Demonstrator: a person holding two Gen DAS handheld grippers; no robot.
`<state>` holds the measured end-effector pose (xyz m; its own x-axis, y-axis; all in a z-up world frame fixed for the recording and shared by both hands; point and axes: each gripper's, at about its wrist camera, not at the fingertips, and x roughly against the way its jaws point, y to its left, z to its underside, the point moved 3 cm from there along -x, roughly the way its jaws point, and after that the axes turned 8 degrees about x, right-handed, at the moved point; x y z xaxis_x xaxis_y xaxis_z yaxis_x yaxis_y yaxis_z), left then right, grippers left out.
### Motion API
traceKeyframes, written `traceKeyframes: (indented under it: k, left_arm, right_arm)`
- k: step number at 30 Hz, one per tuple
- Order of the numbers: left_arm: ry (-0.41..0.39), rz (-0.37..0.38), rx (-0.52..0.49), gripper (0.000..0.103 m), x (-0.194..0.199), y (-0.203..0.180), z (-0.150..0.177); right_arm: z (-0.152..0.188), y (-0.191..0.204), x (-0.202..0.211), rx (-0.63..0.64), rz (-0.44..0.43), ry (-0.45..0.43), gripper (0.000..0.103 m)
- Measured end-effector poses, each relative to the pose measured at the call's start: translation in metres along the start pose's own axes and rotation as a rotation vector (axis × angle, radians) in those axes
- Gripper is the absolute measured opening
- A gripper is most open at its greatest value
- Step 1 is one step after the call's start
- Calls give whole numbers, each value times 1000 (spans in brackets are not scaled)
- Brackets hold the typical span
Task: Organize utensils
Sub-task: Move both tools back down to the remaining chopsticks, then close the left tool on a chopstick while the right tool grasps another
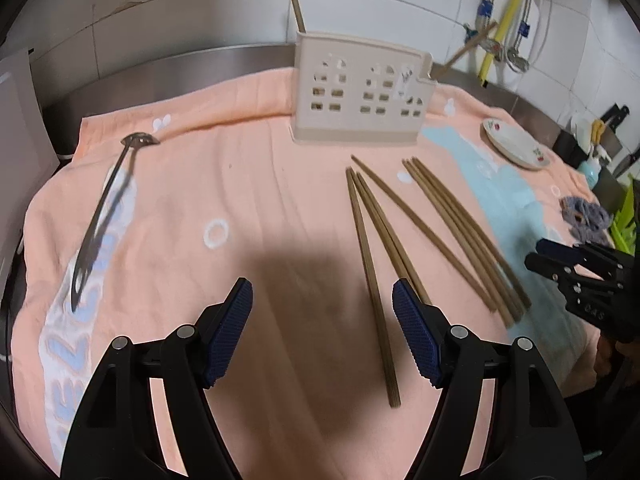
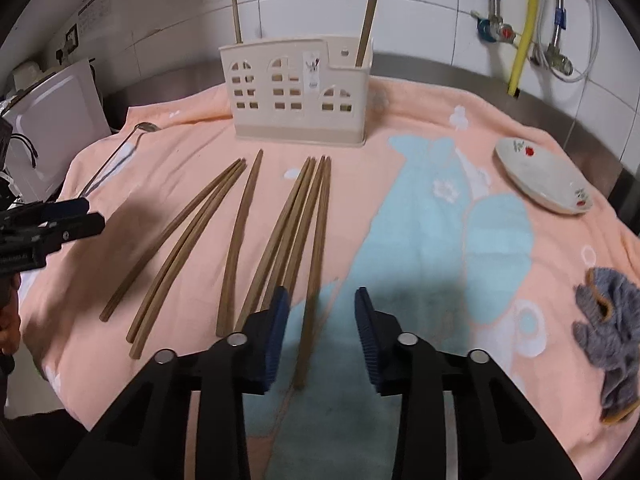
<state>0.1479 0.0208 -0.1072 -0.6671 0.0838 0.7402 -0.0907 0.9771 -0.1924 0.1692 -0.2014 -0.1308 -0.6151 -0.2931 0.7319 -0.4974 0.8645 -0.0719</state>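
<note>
Chopsticks (image 2: 240, 236) blur near fingers (image 2: 276, 336) — ends hidden.

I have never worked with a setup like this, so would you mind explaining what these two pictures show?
Each picture comes from a camera riding on a handheld claw, looking forward along its two blue-padded fingers; a person carries one in each hand. The left claw and the right claw both stand open and hold nothing. Below them is a peach towel with loose wooden chopsticks, a metal ladle, a small plate and a grey cloth. At the back stands a beige utensil holder with two chopsticks already in it.
</note>
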Motion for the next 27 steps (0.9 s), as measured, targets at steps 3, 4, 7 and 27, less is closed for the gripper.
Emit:
traceKeyframes:
  k: [3,4,7,27]
  left_arm:
    - [16,7,-1,70,-1,-5,9]
    - [19,12,0,69,-2,-6,12]
    - [35,24,-6,62,-5,-11,19]
    - [99,88,-32,19,-24,-32,34]
  right_arm:
    - [4,0,-6,-18,-17,15,25]
    - [5,0,-8,-20,-19,19,24]
    - [7,2,-12,-23,-28,26,20]
    - [7,8,-24,-22,-35,44,7]
